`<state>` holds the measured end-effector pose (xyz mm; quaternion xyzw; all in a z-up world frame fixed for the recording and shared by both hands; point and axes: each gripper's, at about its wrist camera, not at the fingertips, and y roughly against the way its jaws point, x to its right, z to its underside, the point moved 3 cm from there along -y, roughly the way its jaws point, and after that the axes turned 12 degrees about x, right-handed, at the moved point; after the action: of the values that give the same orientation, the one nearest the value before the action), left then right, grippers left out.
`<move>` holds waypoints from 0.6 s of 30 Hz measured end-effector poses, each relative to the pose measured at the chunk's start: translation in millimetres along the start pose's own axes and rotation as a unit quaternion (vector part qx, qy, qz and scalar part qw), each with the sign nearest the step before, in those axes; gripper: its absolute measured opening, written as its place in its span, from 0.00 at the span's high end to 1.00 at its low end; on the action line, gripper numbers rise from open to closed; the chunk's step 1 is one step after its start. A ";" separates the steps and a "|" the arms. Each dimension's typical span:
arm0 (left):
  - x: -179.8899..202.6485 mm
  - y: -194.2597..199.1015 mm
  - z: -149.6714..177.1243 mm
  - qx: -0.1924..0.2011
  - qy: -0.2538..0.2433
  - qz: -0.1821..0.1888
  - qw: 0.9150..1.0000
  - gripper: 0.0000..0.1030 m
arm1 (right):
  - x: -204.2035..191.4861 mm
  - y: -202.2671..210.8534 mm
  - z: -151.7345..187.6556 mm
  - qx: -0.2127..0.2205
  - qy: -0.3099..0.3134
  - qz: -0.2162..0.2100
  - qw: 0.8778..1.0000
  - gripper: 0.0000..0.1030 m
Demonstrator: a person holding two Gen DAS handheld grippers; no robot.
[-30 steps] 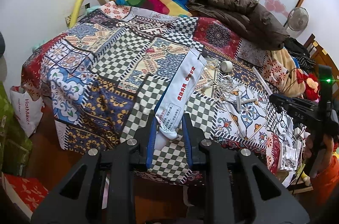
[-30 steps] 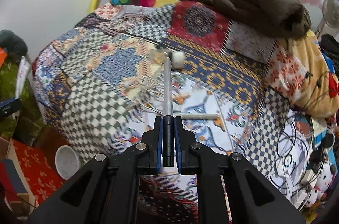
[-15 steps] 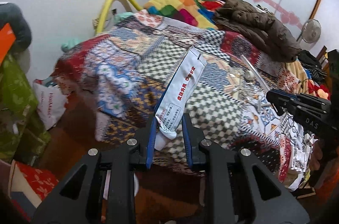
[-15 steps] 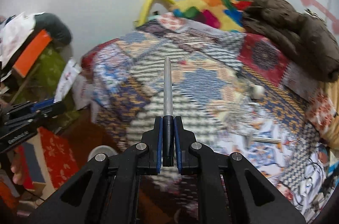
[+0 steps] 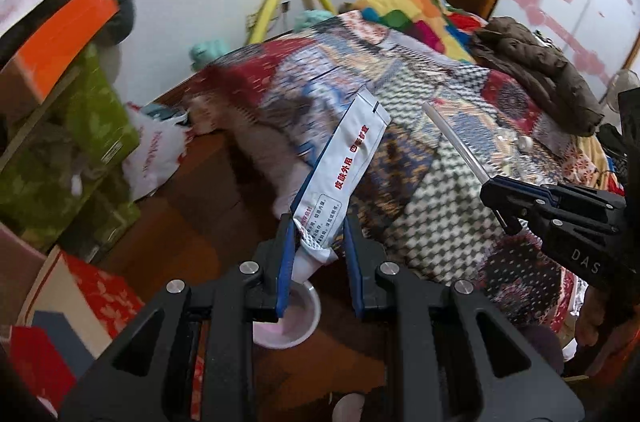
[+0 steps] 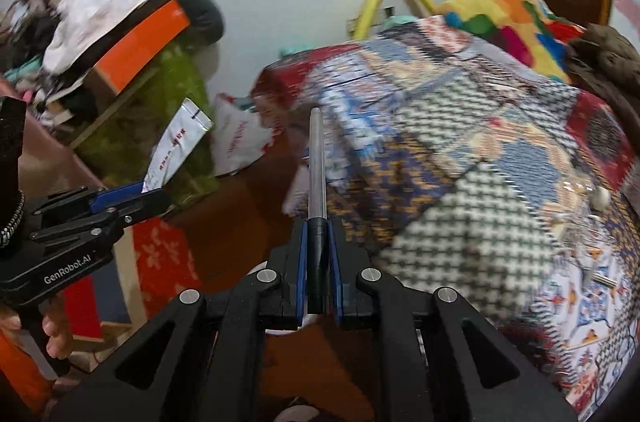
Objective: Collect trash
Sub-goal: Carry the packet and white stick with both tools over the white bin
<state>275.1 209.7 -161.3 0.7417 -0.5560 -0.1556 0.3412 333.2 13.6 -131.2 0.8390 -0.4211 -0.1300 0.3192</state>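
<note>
My left gripper [image 5: 318, 226] is shut on a long white packet with red and blue print [image 5: 343, 166], which sticks up and forward. It hangs above a small white bin [image 5: 288, 318] on the brown floor. My right gripper [image 6: 318, 230] is shut on a thin grey tube with a black end [image 6: 316, 166], pointing forward. The left gripper with the packet [image 6: 176, 146] shows at the left of the right wrist view. The right gripper with the tube [image 5: 456, 138] shows at the right of the left wrist view.
A bed with a patchwork blanket [image 5: 420, 142] fills the right, with a brown jacket [image 5: 536, 66] on it. Green boxes [image 5: 68, 150], an orange box [image 5: 60, 34] and a white shopping bag [image 5: 156, 158] stand at the left. A red patterned box [image 5: 100, 294] lies on the floor.
Both grippers have swung left and down, away from the bed toward the floor, still holding the packet and the tube. The white bin has come into view under the left gripper.
</note>
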 end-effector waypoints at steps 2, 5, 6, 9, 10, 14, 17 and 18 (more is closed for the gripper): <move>-14.5 1.9 7.4 -0.006 0.008 -0.007 1.000 0.77 | -15.6 -9.0 2.2 -0.007 0.006 -0.011 1.000 0.91; -33.2 2.1 20.4 -0.019 0.020 -0.018 0.999 0.77 | -38.6 -23.4 8.0 -0.021 0.016 -0.024 0.999 0.91; -39.2 1.4 25.4 -0.024 0.024 -0.020 0.999 0.77 | -45.6 -28.3 10.4 -0.027 0.019 -0.028 0.999 0.91; -55.5 -4.4 42.0 -0.040 0.032 -0.029 0.998 0.77 | -62.8 -42.1 18.6 -0.043 0.027 -0.038 0.998 0.91; -59.7 -7.7 48.4 -0.046 0.034 -0.032 0.998 0.77 | -67.3 -45.1 20.7 -0.048 0.027 -0.040 0.998 0.91; -70.8 -27.2 71.1 -0.077 0.045 -0.040 0.995 0.77 | -80.8 -67.7 34.8 -0.080 0.026 -0.048 0.995 0.91; -78.7 -43.0 88.3 -0.100 0.054 -0.043 0.993 0.77 | -86.0 -83.4 46.6 -0.104 0.025 -0.049 0.993 0.91; -80.5 -48.3 93.6 -0.107 0.057 -0.043 0.992 0.77 | -87.0 -88.8 51.1 -0.113 0.025 -0.049 0.992 0.91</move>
<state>225.8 260.7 -273.3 0.7321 -0.4833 -0.1867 0.4424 310.6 99.7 -231.9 0.8204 -0.3537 -0.1713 0.4154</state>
